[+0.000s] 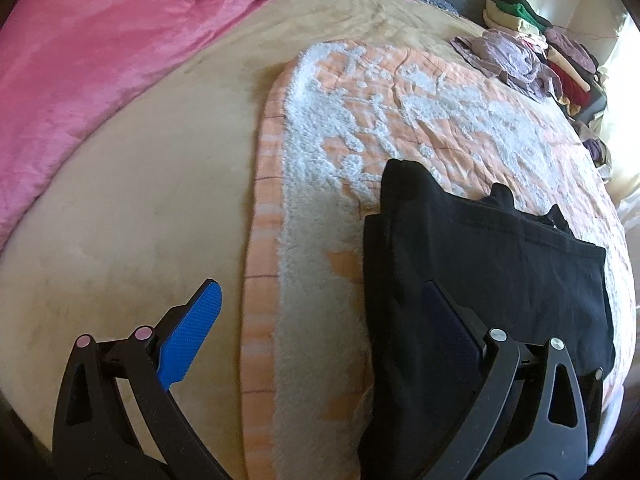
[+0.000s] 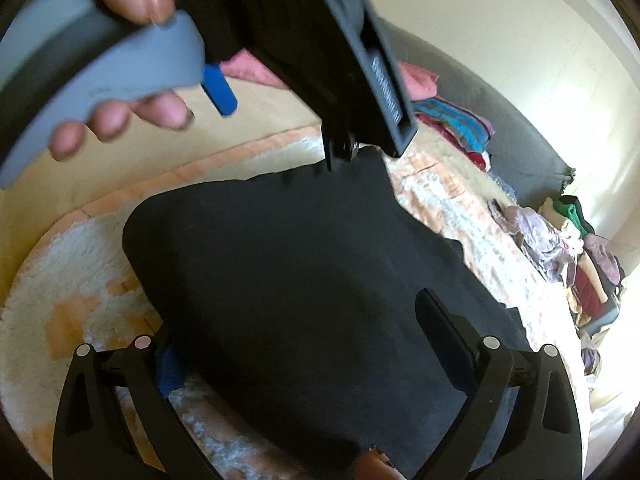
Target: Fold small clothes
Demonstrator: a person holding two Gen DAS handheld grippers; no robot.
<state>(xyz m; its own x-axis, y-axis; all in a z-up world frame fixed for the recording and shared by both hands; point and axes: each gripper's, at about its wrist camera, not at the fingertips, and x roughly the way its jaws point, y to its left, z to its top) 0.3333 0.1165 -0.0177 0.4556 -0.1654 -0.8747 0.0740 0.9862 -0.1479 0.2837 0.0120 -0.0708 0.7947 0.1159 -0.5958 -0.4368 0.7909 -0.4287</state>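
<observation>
A: Where's the black garment [image 1: 480, 264]?
B: Flat on the orange-white blanket [image 1: 360, 92], bare tan bedspread [image 1: 140, 184] alongside.
A: Grippers?
B: Left gripper [image 1: 320, 308] and right gripper [image 2: 300, 340] spread wide, gripping nothing.

Ahead of my left jaws and between them I see a peach-and-white fleecy blanket [image 1: 320, 184] spread over a tan bed cover [image 1: 140, 200]. Beyond the left-hand jaw, well off, lies a pink plush blanket [image 1: 100, 48]. Far past the right-hand jaw a heap of mixed clothes [image 1: 532, 52] sits at the bed's edge (lilac, green and red pieces). Farther back I make out striped folded fabrics [image 2: 452, 120].
</observation>
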